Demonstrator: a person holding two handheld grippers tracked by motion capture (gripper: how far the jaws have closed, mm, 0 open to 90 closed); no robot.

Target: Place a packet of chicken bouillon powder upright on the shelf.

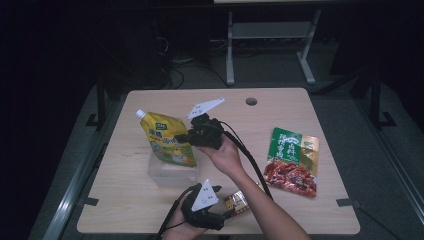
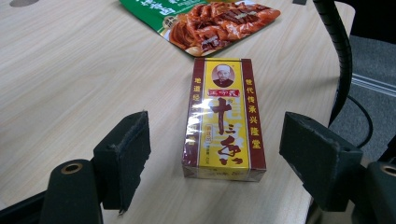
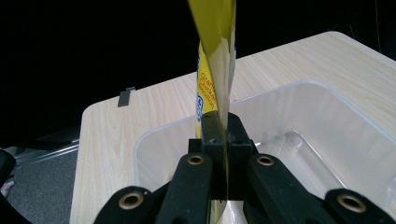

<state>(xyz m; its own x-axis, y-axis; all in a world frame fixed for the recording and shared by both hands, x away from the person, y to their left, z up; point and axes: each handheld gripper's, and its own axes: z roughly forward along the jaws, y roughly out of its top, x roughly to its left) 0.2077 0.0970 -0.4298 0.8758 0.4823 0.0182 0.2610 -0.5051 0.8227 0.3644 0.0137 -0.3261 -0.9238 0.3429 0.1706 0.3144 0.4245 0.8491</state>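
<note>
A yellow spouted pouch (image 1: 167, 140) stands upright over a clear plastic tub (image 1: 165, 175) at the table's middle left. My right gripper (image 1: 184, 137) is shut on the pouch's right edge; in the right gripper view the yellow foil (image 3: 217, 56) rises from between the pressed jaws, above the tub (image 3: 299, 126). Near the front edge my left gripper (image 1: 220, 192) stands open. A small maroon and yellow box (image 2: 224, 119) lies flat on the table between its two pads (image 2: 123, 154), touching neither. The same box (image 1: 236, 202) shows partly beside a forearm in the high view.
A green and red food packet (image 1: 293, 161) lies flat at the table's right, also seen as the packet (image 2: 205, 21) beyond the box. A black cable (image 1: 250, 160) trails from the right gripper across the table. A round hole (image 1: 251, 101) sits near the far edge.
</note>
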